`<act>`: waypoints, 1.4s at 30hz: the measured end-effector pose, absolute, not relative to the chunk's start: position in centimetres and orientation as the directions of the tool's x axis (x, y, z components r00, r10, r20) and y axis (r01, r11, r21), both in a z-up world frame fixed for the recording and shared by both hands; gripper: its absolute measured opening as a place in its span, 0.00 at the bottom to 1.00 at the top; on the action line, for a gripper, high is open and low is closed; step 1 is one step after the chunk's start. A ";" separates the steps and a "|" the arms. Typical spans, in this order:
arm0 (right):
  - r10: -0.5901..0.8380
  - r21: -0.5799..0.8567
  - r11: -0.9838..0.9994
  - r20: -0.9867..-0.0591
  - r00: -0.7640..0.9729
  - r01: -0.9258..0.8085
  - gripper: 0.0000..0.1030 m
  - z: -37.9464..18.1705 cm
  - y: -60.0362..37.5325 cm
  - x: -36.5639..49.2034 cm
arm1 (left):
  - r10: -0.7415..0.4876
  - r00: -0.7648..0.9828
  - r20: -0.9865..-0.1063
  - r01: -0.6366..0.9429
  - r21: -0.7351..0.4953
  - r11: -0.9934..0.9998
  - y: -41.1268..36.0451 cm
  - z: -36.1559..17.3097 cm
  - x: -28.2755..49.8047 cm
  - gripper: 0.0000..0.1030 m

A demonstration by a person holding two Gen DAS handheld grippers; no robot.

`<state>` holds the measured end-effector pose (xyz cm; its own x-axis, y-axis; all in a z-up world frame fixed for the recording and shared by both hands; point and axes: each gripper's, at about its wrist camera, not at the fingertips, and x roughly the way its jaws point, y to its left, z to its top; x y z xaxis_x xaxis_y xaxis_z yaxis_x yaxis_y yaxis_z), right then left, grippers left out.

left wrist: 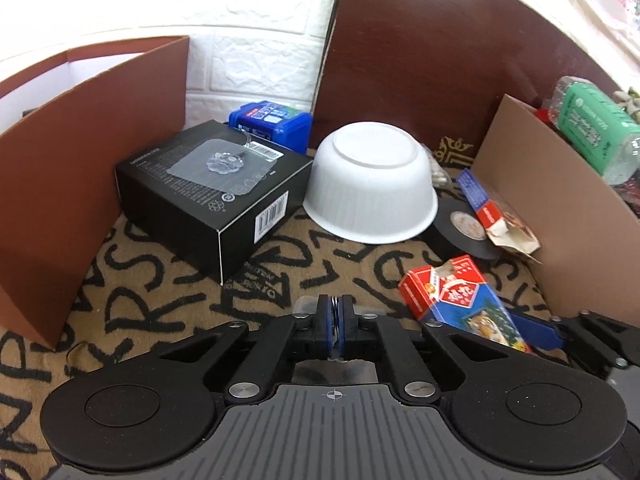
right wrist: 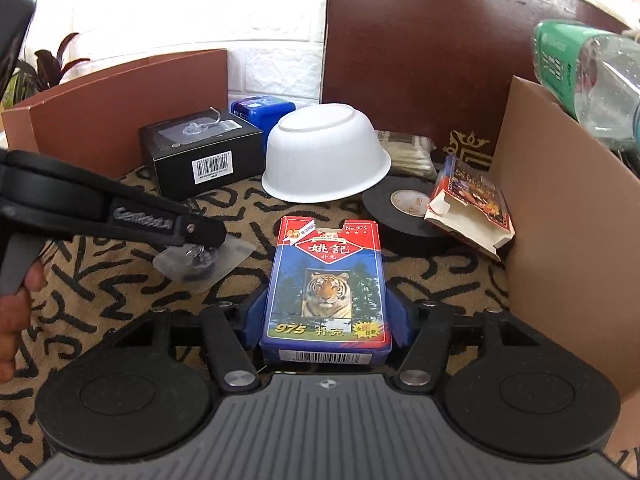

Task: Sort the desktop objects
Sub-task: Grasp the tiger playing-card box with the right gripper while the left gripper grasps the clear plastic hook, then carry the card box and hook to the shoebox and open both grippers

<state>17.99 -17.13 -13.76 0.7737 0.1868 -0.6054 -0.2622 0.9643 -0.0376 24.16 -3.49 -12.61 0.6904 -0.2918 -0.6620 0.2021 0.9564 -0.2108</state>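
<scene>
White embossed brick-pattern wall (left wrist: 256,20) behind the desk.
Right of it stands a dark brown glossy panel (right wrist: 420,40), perhaps a headboard; bright light.

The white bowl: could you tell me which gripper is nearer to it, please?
Roughly equal; if either, the right. The right gripper, shut on the card box, sits straight in front of the bowl. The left gripper, clamping a clear hook, sits to the bowl's front-left.
</scene>
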 end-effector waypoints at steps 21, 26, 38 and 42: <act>0.425 0.068 0.893 -0.454 0.783 -0.446 0.63 -2.3 -9.8 16.1 | -0.257 0.852 -0.456 0.139 -0.276 0.951 6.3 -0.2 18.6 0.00; 0.456 0.064 0.874 -0.447 0.770 -0.481 0.63 -0.7 -5.3 19.1 | -0.167 0.875 -0.455 0.038 -0.279 0.960 11.3 1.3 20.9 0.00; 0.385 -0.018 0.897 -0.461 0.800 -0.442 0.63 -2.2 3.2 28.8 | -0.117 0.854 -0.507 -0.085 -0.358 0.930 19.4 -1.3 27.4 0.00; 0.367 -0.024 0.903 -0.474 0.800 -0.429 0.63 -3.5 4.9 31.8 | -0.131 0.845 -0.519 -0.077 -0.360 0.930 20.4 -2.3 29.6 0.00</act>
<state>31.79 4.87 -3.54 0.8004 0.3674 -0.4737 -0.4289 0.9030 -0.0243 29.61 20.36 -2.32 0.8449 -0.1310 -0.5187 -0.0771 0.9296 -0.3603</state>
